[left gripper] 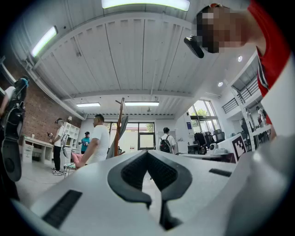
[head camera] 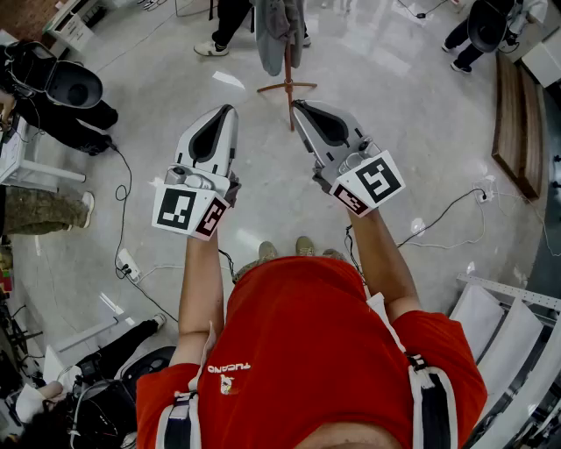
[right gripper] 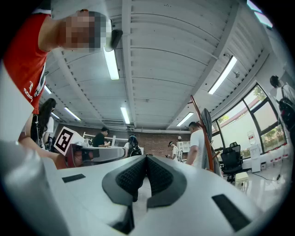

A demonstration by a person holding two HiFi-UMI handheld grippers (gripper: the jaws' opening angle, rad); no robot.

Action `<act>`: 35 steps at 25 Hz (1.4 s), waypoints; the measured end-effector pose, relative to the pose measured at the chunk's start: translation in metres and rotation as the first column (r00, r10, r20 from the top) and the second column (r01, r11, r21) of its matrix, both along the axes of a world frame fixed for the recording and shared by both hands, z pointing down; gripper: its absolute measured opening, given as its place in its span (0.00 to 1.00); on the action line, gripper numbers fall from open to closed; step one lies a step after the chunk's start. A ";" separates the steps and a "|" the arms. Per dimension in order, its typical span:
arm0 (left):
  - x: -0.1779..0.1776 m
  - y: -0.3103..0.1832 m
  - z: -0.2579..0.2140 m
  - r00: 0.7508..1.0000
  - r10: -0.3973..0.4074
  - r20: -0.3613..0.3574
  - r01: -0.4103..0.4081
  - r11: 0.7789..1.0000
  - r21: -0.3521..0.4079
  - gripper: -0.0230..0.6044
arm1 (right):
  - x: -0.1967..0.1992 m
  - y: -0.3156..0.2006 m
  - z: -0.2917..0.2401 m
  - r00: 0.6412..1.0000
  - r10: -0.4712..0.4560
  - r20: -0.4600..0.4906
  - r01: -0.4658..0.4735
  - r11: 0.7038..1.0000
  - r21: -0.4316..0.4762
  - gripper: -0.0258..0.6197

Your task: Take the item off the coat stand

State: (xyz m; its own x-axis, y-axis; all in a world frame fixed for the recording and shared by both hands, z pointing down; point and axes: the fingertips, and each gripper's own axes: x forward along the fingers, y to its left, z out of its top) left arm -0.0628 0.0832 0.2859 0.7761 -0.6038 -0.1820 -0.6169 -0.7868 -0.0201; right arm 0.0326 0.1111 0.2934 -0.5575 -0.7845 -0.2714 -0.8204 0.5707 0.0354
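Left tongs (head camera: 228,112) and right tongs (head camera: 300,107) both clenched, empty, side by side. Coat stand (head camera: 287,88) is just ahead between them, with a grey coat (head camera: 279,26) hanging on it.

Open floor (head camera: 394,123) before coat stand (head camera: 287,88), person (head camera: 226,22) standing close beside it

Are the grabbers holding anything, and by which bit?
Nothing is held. The left gripper and right gripper are both shut and empty; the grey garment hangs on the coat stand ahead.
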 end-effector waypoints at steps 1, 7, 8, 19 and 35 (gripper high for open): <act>0.000 0.000 0.000 1.000 -0.002 0.000 0.002 1.000 -0.001 0.05 | 0.000 0.000 0.000 1.000 -0.004 -0.003 0.004 1.000 0.001 0.08; 0.010 -0.004 0.005 1.000 -0.015 0.013 0.015 1.000 -0.006 0.05 | 0.010 -0.004 0.004 1.000 -0.005 -0.014 0.005 1.000 0.000 0.08; 0.012 -0.005 0.006 1.000 -0.019 0.016 0.019 1.000 -0.008 0.05 | 0.012 -0.005 0.005 1.000 -0.005 -0.015 0.005 1.000 0.001 0.08; 0.047 -0.031 0.014 0.997 -0.067 0.025 0.068 0.998 -0.019 0.05 | 0.057 -0.031 0.015 1.000 -0.004 -0.030 0.004 1.000 -0.002 0.08; 0.038 -0.181 0.025 1.000 -0.002 0.003 0.002 1.000 -0.011 0.05 | 0.059 -0.173 0.032 0.991 0.116 -0.064 -0.118 0.992 -0.038 0.08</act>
State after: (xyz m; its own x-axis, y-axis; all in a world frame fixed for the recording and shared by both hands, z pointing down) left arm -0.0244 -0.0977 0.3108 0.7752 -0.6075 -0.1731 -0.6186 -0.7856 -0.0130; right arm 0.0920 -0.0623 0.3259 -0.4761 -0.8552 -0.2050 -0.8785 0.4731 0.0665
